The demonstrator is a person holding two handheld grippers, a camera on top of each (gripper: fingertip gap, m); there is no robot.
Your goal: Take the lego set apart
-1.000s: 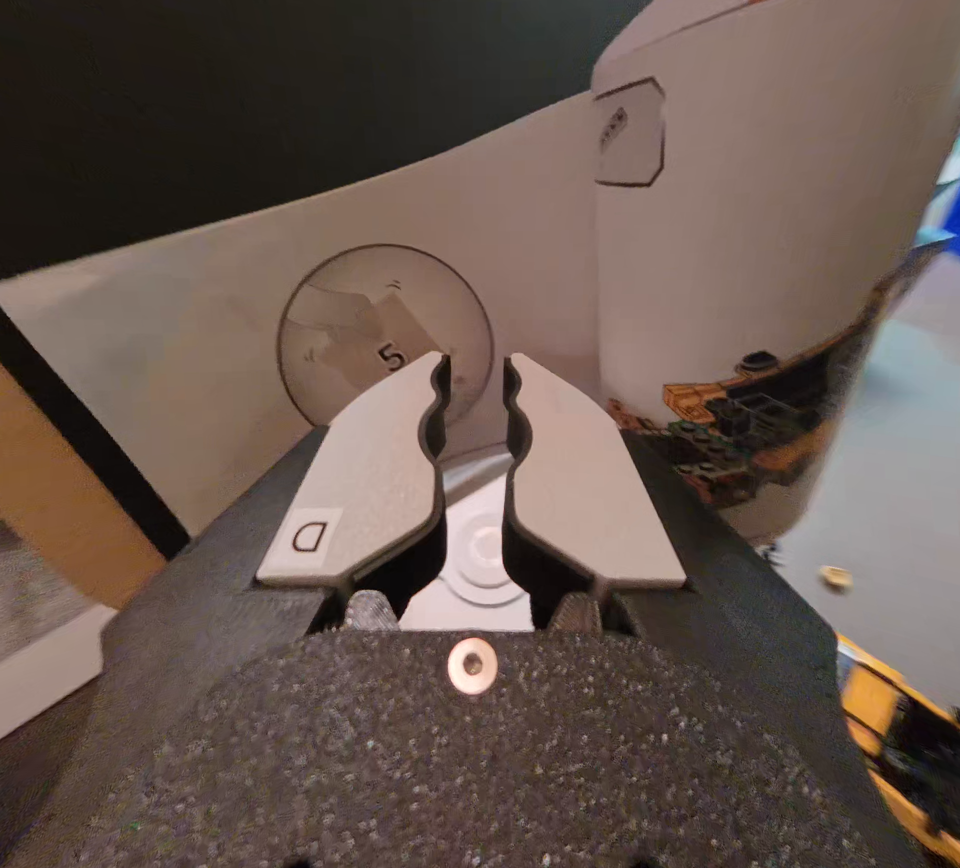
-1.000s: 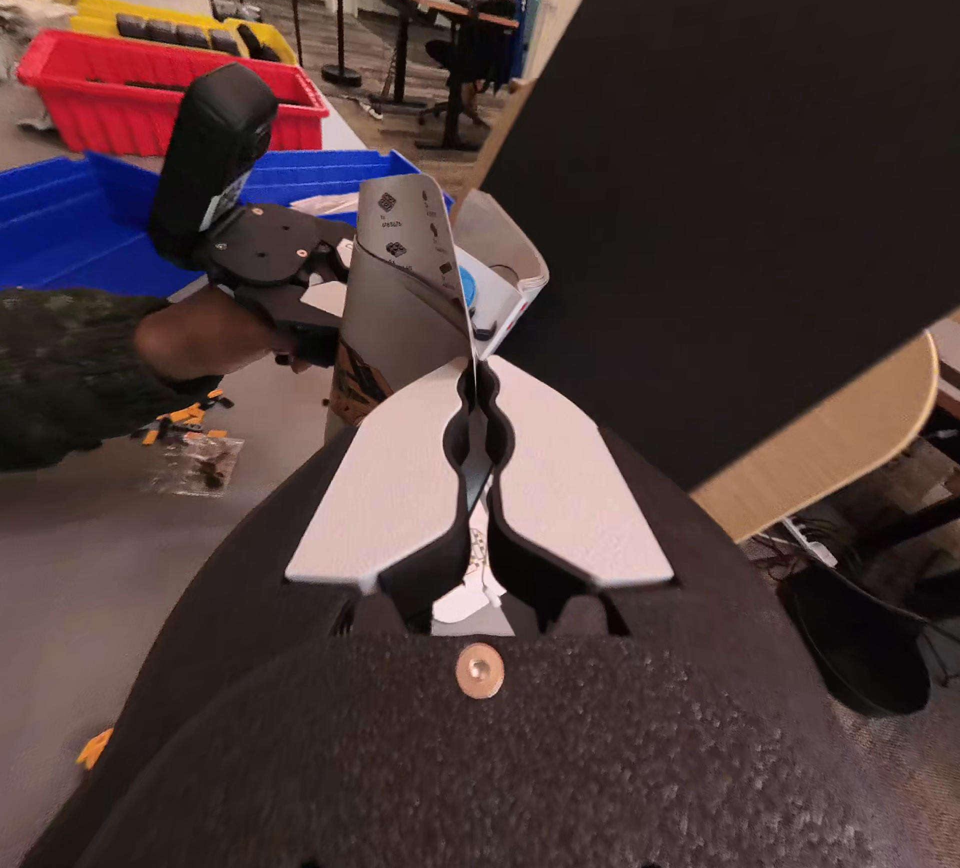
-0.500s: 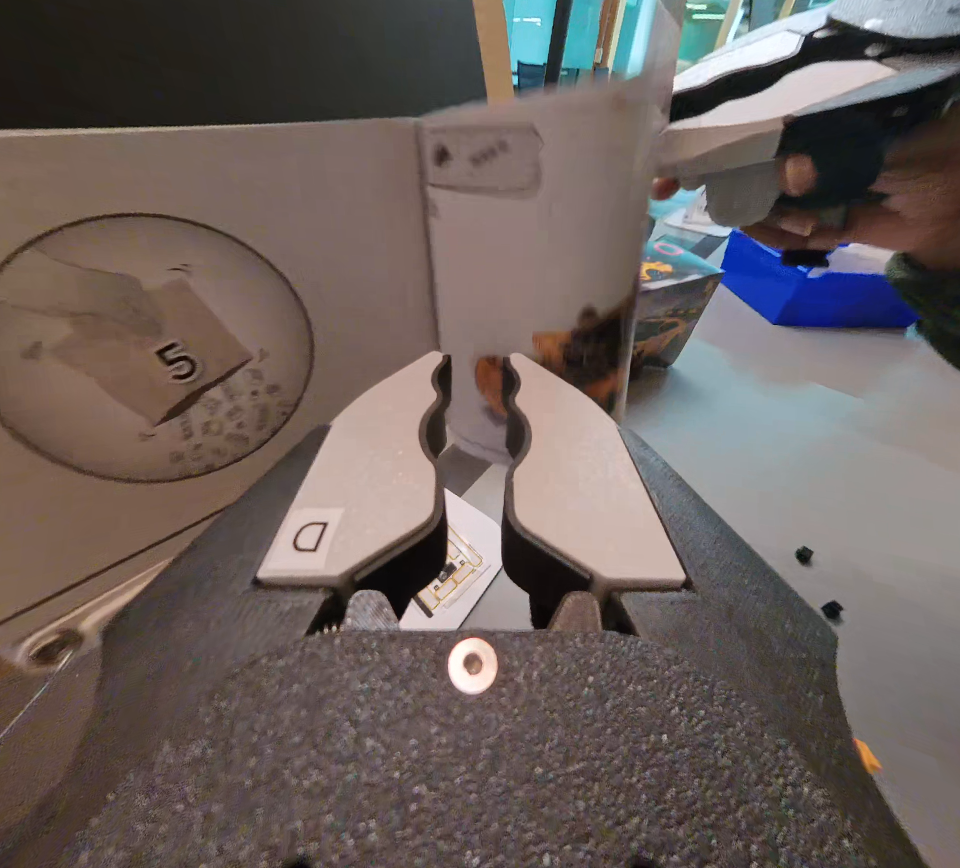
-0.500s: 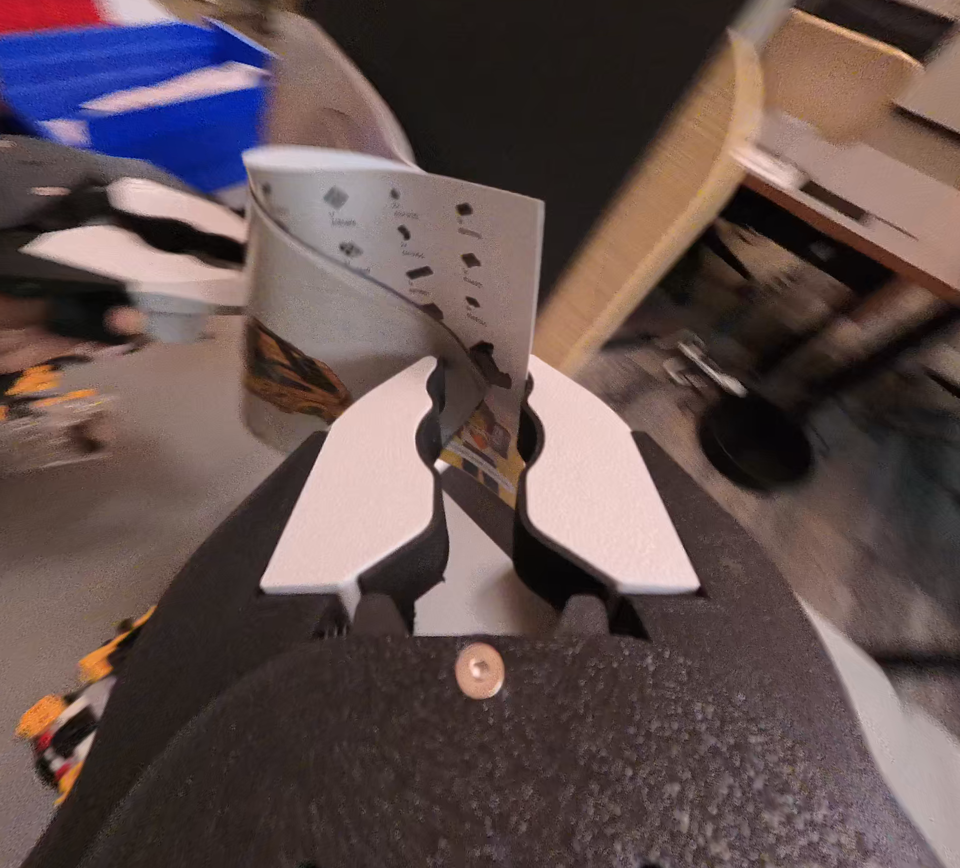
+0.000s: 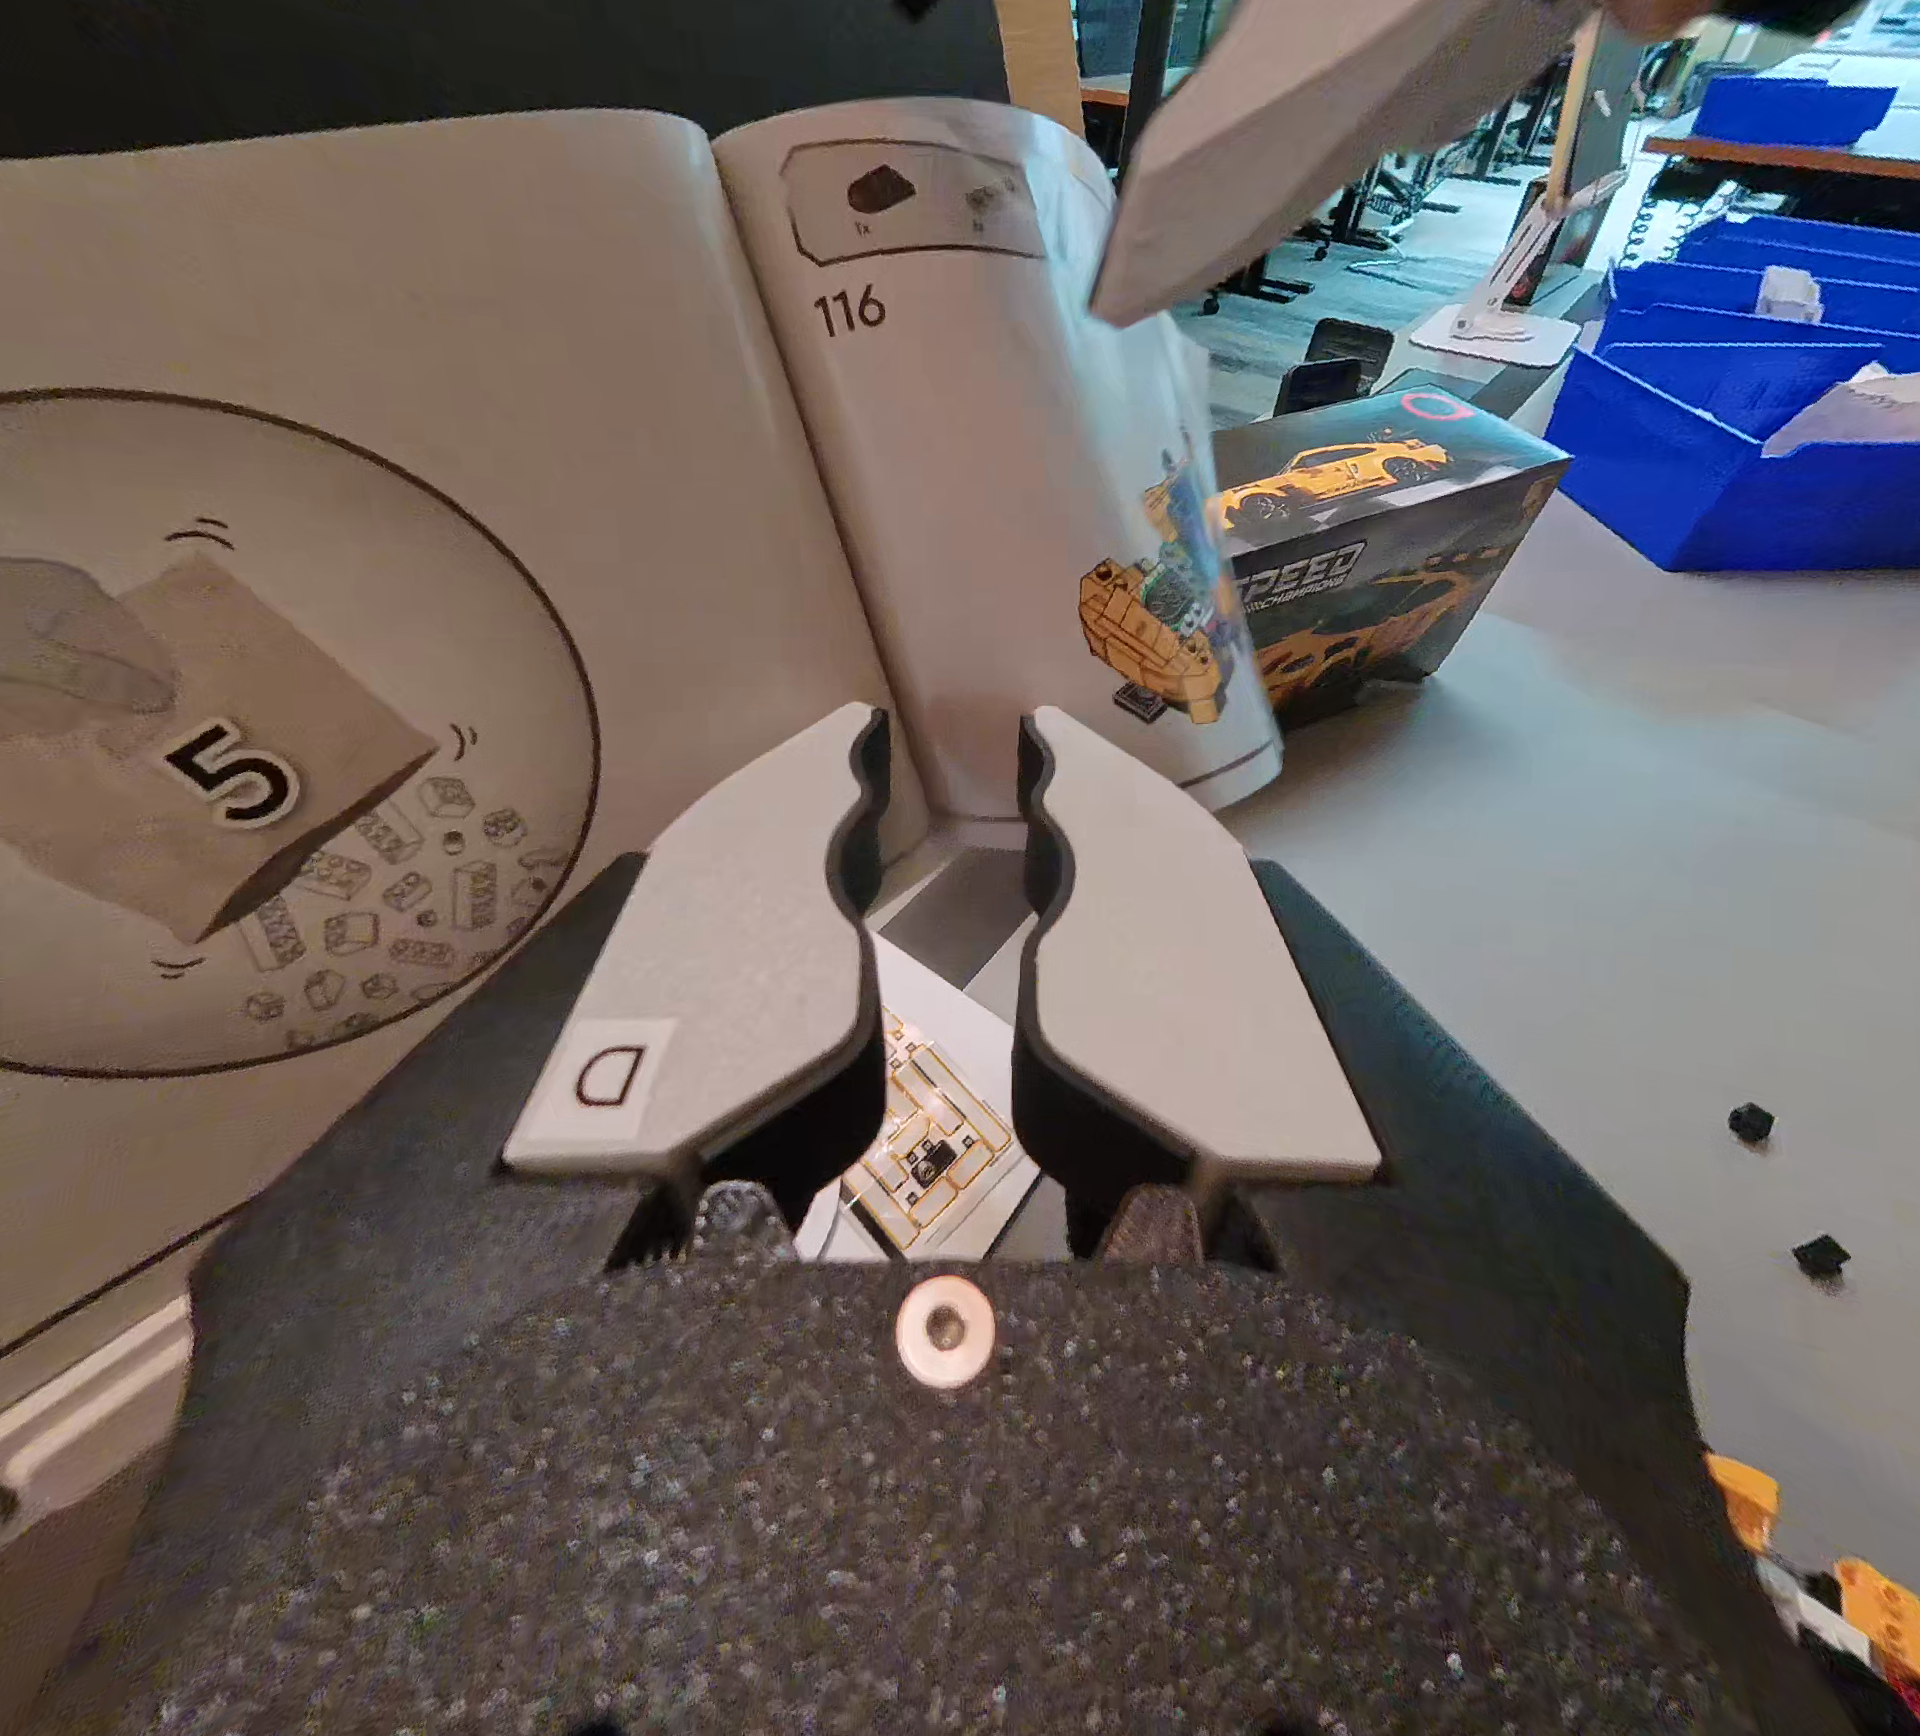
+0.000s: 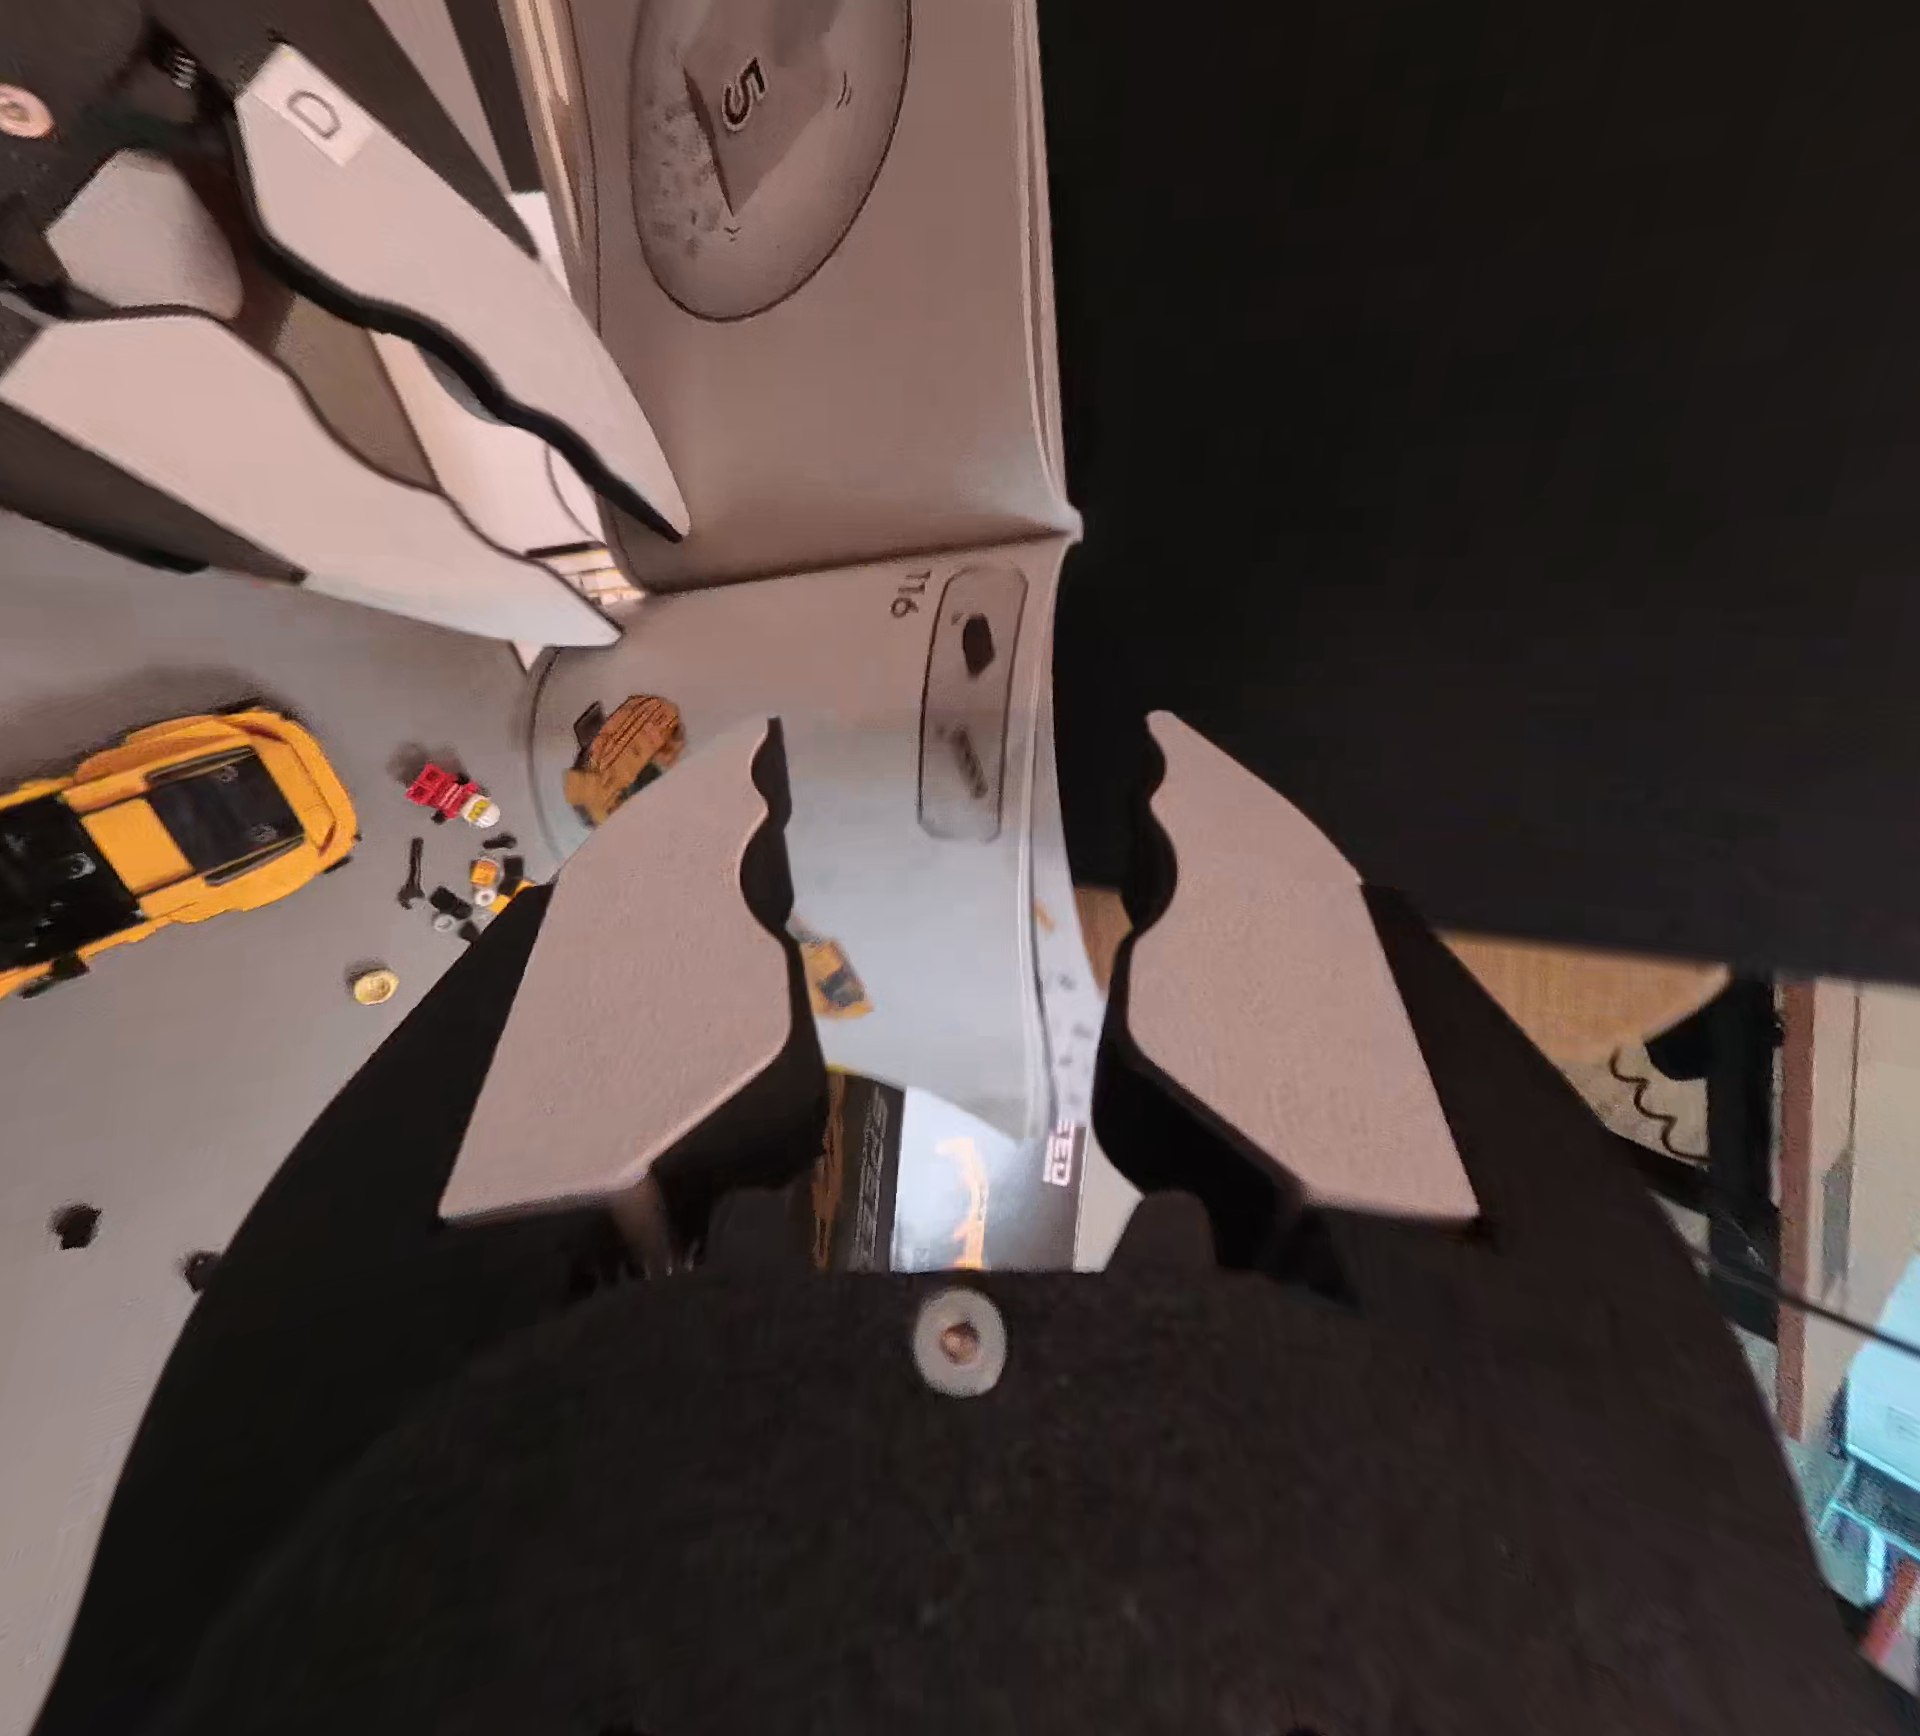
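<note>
While both claws stand open and empty by the open instruction booklet (image 6: 831, 460), the yellow brick-built car (image 6: 156, 834) lies lengthwise at the right view's left edge, nearer the left claw (image 6: 623, 585) than the right claw (image 6: 961, 813).

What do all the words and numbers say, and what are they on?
I don't read writing out, but here is where it stands.
The open booklet: numbers on both pages.
The dark box with a yellow car picture: printed words.
One finger of the left gripper: a small white label.
</note>
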